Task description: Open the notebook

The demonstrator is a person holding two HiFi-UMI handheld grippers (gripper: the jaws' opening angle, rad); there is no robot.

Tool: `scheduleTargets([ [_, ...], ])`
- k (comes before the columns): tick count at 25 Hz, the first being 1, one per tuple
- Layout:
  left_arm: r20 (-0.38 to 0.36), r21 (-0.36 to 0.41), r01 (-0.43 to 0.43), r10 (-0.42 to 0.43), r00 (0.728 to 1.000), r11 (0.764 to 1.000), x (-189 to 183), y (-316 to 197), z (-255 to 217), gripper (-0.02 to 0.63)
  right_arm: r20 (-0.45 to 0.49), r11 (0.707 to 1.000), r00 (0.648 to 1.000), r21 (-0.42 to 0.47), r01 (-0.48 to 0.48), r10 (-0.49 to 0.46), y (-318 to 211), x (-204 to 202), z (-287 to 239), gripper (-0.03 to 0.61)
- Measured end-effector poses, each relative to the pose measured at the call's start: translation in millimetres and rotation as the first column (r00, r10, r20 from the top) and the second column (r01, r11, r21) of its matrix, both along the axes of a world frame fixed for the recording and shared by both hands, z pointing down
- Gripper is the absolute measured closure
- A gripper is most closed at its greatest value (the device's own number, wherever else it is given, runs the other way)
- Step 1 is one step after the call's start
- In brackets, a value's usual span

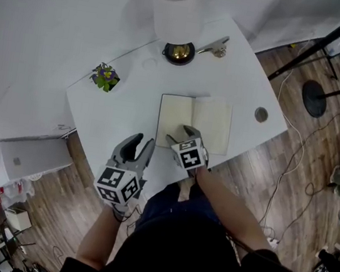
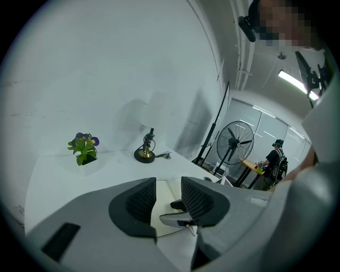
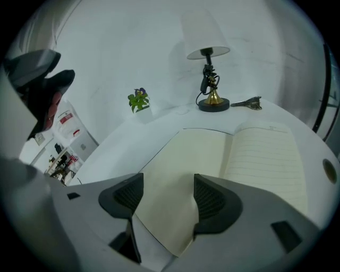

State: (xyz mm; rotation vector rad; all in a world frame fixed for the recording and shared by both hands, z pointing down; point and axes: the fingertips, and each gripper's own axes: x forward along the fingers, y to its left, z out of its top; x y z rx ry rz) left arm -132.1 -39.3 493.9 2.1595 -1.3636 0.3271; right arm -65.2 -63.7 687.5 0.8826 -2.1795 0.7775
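The notebook (image 1: 194,122) lies open and flat on the white table (image 1: 122,119), a cream blank page on the left and a lined page on the right (image 3: 265,159). My right gripper (image 1: 181,136) hovers over the near corner of the left page, jaws open, with the page (image 3: 170,180) below the gap and no pad pressing it. My left gripper (image 1: 140,142) stands by the table's front edge, left of the notebook, open with nothing between its fingers (image 2: 142,201). Through its gap I see the notebook's corner (image 2: 162,204) and the right gripper's finger (image 2: 178,218).
A lamp with a white shade (image 1: 179,10) and brass base (image 1: 179,52) stands at the back, a small metal object (image 1: 216,48) beside it. A potted plant (image 1: 105,78) sits at the back left, a cable hole (image 1: 261,114) at the right edge. A fan (image 2: 236,143) and stands are on the floor.
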Motion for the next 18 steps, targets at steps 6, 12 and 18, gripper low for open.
scheduleTargets([
  [6,-0.002,0.012,-0.003,0.003,1.000,1.000,6,-3,-4,0.468,0.051,0.999,0.998,-0.007,-0.038,0.039,0,9,-7,0.317],
  [12,-0.008,0.015,-0.007,0.007,1.000,1.000,12,-2,-8,0.469,0.025,0.998,0.998,-0.028,-0.057,0.057,-6,31,-3,0.572],
  [18,-0.006,0.015,0.000,0.000,1.000,1.000,13,0,-11,0.469,0.041,0.999,0.999,-0.046,-0.026,0.028,0,33,0,0.574],
])
